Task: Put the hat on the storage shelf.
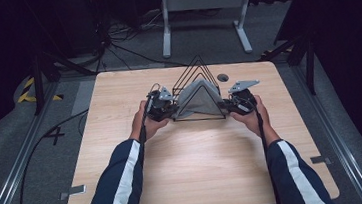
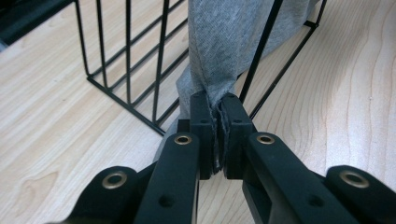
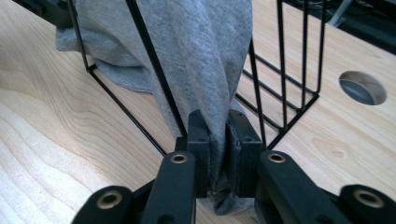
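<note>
A person sits at a light wooden table [image 1: 201, 180], seen from above, with both forearms in dark blue sleeves with white stripes reaching in from the near edge. Each hand holds a black two-jaw gripper. Between them, a little beyond the middle of the table, stands a black wire rack [image 1: 197, 73] shaped like a row of upright triangles. A grey cloth [image 1: 198, 100] is draped over its near peak, hanging down both slopes like a tent.

The left gripper [image 1: 171, 110] sits at the rack's left foot. In the left gripper view its jaws are clenched on the cloth's [image 2: 224, 42] lower corner, the fabric pinched tight between the pads, just beside a slanted wire of the rack [image 2: 126, 56].

The right gripper [image 1: 225, 105] sits at the rack's right foot — its own view shows the jaws grasping a thicker bunch of cloth [image 3: 196, 46], with a little fabric poking out below. A round hole [image 3: 363, 87] in the tabletop lies to the far right of the rack [image 3: 299, 60].
</note>
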Motion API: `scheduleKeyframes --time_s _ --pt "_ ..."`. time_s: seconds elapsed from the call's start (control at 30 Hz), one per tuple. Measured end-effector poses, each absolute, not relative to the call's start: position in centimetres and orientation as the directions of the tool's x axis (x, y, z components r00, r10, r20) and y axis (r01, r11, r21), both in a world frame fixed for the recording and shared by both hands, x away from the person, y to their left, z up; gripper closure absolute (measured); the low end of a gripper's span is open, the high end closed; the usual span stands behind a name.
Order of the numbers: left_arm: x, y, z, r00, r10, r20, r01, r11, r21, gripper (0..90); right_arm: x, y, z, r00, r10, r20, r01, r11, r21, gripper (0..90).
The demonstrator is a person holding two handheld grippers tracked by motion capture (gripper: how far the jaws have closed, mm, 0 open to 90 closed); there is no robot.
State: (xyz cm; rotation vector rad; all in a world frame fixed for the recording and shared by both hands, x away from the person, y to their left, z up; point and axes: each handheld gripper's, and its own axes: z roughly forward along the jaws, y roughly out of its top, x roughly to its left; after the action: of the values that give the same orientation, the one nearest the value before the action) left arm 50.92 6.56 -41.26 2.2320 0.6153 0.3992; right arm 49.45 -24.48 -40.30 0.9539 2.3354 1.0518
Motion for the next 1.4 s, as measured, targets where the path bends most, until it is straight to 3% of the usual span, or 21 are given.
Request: scheduleKeyframes --time_s 0.77,1.4 --pt "48.1 9.6 -38.5 0.840 0.518 0.164 0.249 -0.635 0.731 84.3 47.3 -26.2 -37.1 -0.677 0.727 -0.117 0.396 0.493 0.775 73.0" --pt "45.5 12.9 -38.7 0.842 0.500 0.202 0.251 -0.695 0.673 79.8 45.3 -27.7 -37.2 -0.691 0.705 -0.158 0.402 0.557 0.727 69.8"
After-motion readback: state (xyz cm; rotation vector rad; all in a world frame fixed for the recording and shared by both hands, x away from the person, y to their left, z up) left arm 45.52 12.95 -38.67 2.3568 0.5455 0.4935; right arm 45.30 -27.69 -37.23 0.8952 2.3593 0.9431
